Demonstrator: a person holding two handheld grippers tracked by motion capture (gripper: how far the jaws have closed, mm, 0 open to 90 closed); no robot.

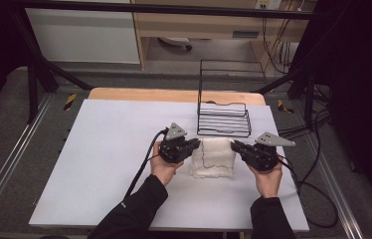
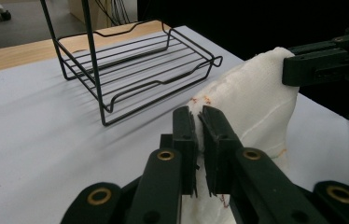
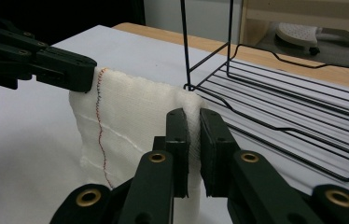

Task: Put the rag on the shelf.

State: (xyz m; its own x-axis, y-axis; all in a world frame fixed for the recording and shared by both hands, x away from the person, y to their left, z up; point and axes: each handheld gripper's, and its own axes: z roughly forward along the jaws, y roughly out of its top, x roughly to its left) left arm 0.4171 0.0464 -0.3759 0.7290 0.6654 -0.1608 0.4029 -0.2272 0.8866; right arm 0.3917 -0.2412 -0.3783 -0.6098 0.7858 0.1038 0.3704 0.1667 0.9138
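I stand at a table covered in a white sheet, its bare wooden edge showing at the far side; beyond that are grey floor, black frame bars and pale cabinets. My forearms in dark sleeves come in from below, hands level and turned inward toward each other. My left hand-held gripper has its jaws pinched down on the left upper corner of a white cloth, and my right hand-held gripper is clamped the same way on the right upper corner. The cloth lies near the middle of the table between them, its gripped edge lifted. It is a woven, gauzy fabric with a wavy stitched line of dark and red thread. Just beyond it stands a black wire rack.
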